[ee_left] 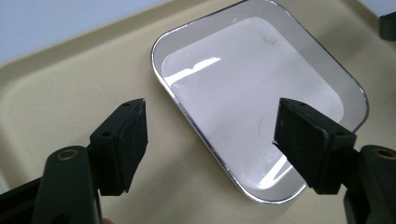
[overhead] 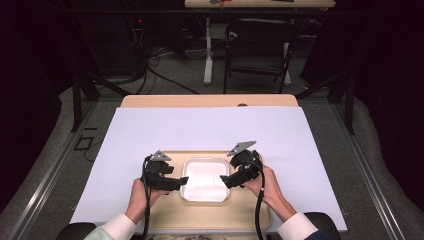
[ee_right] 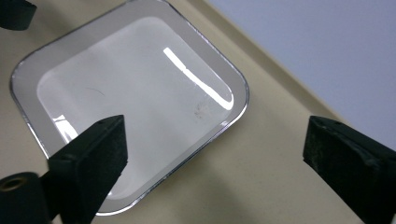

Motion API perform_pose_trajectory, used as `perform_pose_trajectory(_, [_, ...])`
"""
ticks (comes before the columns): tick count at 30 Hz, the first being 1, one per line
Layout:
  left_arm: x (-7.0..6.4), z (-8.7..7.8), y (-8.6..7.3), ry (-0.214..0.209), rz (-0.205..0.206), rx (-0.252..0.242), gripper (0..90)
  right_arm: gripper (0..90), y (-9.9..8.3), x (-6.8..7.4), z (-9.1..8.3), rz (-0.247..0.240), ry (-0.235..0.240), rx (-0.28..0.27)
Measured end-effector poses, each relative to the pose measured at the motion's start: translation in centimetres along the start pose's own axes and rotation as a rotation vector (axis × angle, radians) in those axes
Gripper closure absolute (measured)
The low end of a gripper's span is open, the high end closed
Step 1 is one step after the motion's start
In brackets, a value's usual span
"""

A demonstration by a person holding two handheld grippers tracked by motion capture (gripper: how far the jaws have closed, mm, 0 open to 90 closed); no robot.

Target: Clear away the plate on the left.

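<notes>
A shallow white square dish with a shiny metal rim (overhead: 205, 179) (ee_left: 261, 93) (ee_right: 126, 102) lies empty on a beige tray (overhead: 170, 210) (ee_left: 70, 88) (ee_right: 261, 186). My left gripper (overhead: 184, 182) (ee_left: 210, 140) hovers at the dish's left edge, open, its jaws straddling the rim without touching. At the dish's right edge my right gripper (overhead: 226, 181) (ee_right: 215, 158) is open too, one jaw over the dish and the other over the tray. Nothing is held by either.
The tray rests on a large white sheet (overhead: 210, 130) covering a wooden table (overhead: 210, 100). Beyond the table stand a black chair (overhead: 259, 45) and floor cables (overhead: 155, 60). A person's hands (overhead: 142, 195) in light sleeves come in from the bottom edge.
</notes>
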State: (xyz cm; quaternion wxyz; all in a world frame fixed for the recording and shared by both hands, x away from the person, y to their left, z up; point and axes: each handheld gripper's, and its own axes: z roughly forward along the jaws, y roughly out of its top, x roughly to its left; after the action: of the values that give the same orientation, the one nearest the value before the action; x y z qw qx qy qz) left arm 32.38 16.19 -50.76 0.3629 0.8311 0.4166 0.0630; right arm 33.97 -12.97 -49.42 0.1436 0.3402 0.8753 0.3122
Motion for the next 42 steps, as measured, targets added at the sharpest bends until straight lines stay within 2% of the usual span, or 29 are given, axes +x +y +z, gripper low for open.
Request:
perform_pose_trajectory(4, [-0.4, -1.4, 0.3, 0.009, 0.04, -0.033, 20.4, 0.7, -0.2, -0.1, -1.9, -0.012, -0.024, -0.066])
perform_pose_trajectory(8, [-0.7, -2.6, 0.5, 0.006, 0.076, -0.079, 15.6, 0.0, -0.9, -0.6, -3.5, 0.019, -0.049, -0.108])
perform_pose_trajectory(10, [-0.8, -3.3, 0.6, 0.013, 0.096, -0.095, 14.5, 0.0, -1.1, -0.8, -4.2, 0.02, -0.065, -0.135])
perform_pose_trajectory(11, [-0.8, -3.5, 0.6, 0.016, 0.092, -0.111, 13.3, 0.0, -1.2, -0.9, -4.6, 0.024, -0.07, -0.153])
perform_pose_trajectory(13, [-0.7, -4.2, 0.5, 0.052, 0.096, -0.114, 11.3, 0.0, -1.4, -0.9, -5.5, 0.023, -0.076, -0.2])
perform_pose_trajectory(15, [-0.4, -4.8, 0.1, 0.059, 0.086, -0.13, 9.0, 0.0, -1.6, -1.0, -6.4, 0.02, -0.074, -0.249])
perform_pose_trajectory(19, [0.2, -5.8, -0.9, 0.072, 0.067, -0.139, 6.7, 0.0, -2.1, -1.1, -7.7, 0.017, -0.08, -0.3])
perform_pose_trajectory(25, [1.1, -7.0, -1.9, 0.082, 0.045, -0.157, 2.1, 0.0, -3.4, -1.6, -8.7, 0.043, -0.121, -0.307])
perform_pose_trajectory(31, [1.8, -7.9, -2.7, 0.106, 0.032, -0.163, 1.3, 0.0, -5.2, -2.2, -9.9, 0.084, -0.156, -0.322])
perform_pose_trajectory(37, [2.9, -8.9, -3.6, 0.113, 0.015, -0.17, 1.2, 0.0, -7.2, -2.6, -11.5, 0.11, -0.202, -0.398])
perform_pose_trajectory(42, [4.0, -9.5, -4.7, 0.141, -0.012, -0.154, 0.7, 0.0, -9.1, -3.1, -12.2, 0.121, -0.214, -0.393])
